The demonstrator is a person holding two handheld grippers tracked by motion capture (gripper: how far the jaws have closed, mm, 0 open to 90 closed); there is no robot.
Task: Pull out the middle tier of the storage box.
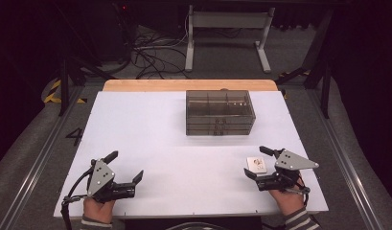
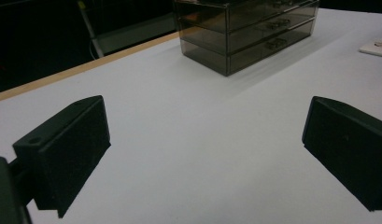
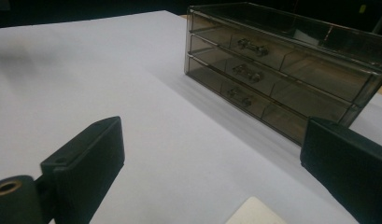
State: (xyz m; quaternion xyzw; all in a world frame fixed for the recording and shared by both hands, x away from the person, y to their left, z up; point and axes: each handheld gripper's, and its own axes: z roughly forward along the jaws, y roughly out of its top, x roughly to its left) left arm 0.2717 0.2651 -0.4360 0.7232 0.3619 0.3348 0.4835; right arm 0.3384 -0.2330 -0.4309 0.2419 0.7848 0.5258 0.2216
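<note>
Holding both tools low at the near edge of the white table (image 1: 150, 124), I find the right gripper (image 1: 257, 163) set with its jaws spread wide to either side of a small white square card (image 1: 256, 164), which lies flat on the surface near the right front corner. Neither jaw appears to touch the card; in the right gripper view its pale corner (image 3: 254, 213) lies between the two black jaws, well short of their tips. I judge this stance to be a straddle ahead of a pick-up, since a flat piece needs the jaws brought down around it. The left gripper (image 1: 124, 167) rests at the left front, jaws likewise apart and holding nothing, well away from the card. The smoked plastic drawer unit (image 1: 220, 113) stands toward the far middle of the table, its three drawers shut and handles facing me. Its position suggests it is the card's destination, though that is inference only.
</note>
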